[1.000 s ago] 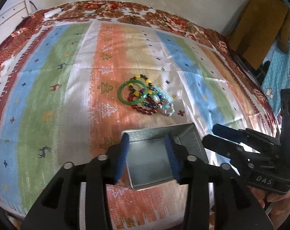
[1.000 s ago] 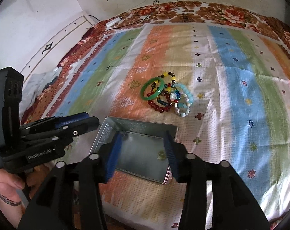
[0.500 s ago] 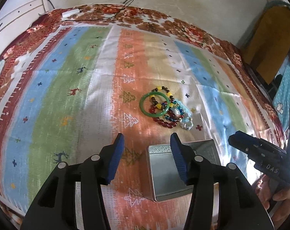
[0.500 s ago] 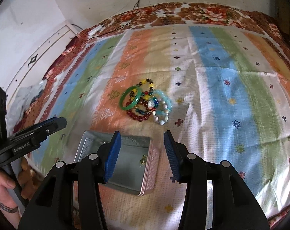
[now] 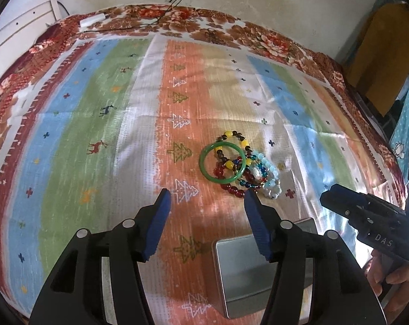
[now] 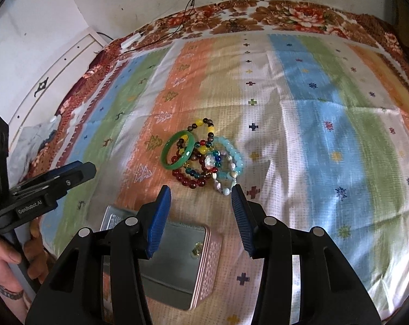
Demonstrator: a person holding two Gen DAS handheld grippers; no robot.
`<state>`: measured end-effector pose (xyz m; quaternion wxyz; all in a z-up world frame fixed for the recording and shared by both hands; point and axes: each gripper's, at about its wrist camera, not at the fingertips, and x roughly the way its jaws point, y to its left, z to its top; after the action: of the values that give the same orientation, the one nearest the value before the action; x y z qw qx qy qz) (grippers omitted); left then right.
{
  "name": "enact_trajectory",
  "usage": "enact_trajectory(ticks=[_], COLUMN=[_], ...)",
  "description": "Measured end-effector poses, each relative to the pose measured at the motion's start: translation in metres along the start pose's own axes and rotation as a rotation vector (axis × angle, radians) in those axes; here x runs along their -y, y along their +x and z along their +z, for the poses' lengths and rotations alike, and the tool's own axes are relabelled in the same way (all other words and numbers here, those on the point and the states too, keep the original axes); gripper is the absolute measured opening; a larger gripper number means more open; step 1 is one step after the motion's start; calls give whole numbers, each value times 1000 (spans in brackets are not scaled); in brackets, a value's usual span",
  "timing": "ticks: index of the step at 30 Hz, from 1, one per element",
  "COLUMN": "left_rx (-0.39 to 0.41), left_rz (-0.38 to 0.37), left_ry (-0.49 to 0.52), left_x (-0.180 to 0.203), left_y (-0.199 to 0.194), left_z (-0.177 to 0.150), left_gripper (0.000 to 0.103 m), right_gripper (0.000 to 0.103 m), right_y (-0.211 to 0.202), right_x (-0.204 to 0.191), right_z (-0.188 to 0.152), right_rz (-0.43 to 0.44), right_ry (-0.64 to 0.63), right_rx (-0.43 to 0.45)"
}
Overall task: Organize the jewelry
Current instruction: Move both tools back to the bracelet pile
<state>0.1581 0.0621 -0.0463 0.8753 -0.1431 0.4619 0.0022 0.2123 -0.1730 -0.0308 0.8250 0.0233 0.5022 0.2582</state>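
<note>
A pile of bracelets lies on the striped cloth: a green bangle [image 5: 222, 166] [image 6: 177, 153], a red bead bracelet [image 5: 232, 188] [image 6: 189, 181], a yellow and brown bead bracelet [image 5: 232, 135], and a pale blue one [image 6: 232, 154]. An open metal tin [image 5: 247, 268] [image 6: 174, 262] sits near the front edge, below the pile. My left gripper [image 5: 207, 216] is open and empty, just short of the pile. My right gripper [image 6: 200, 208] is open and empty, above the tin's far edge, and shows at the right of the left wrist view [image 5: 366, 216].
The striped cloth [image 5: 96, 135] covers a bed with a floral border [image 5: 204, 24]. A white wall and cables run behind it. A white cabinet [image 6: 55, 81] stands at the left, brown furniture [image 5: 380, 62] at the right.
Both grippers have pulled back from the tin and risen, so the bracelet pile now sits just ahead of the fingertips. The tin has slid down in both views. Both stay open.
</note>
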Motion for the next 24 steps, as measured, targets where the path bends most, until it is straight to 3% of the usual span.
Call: enact_trajectory(ticks=[6,24], left_rx=[-37,-91], left_rz=[-2,26], left_ry=[6,50], left_x=[1,2], left_y=[19,53], left_z=[9,28], left_gripper=[56,56], right_gripper=[46,47], right_y=[11,49], right_x=[-3,-2], right_z=[9,31], right_rz=[-55,-64], right_ry=[-48,-67], right_rx=[0,-58])
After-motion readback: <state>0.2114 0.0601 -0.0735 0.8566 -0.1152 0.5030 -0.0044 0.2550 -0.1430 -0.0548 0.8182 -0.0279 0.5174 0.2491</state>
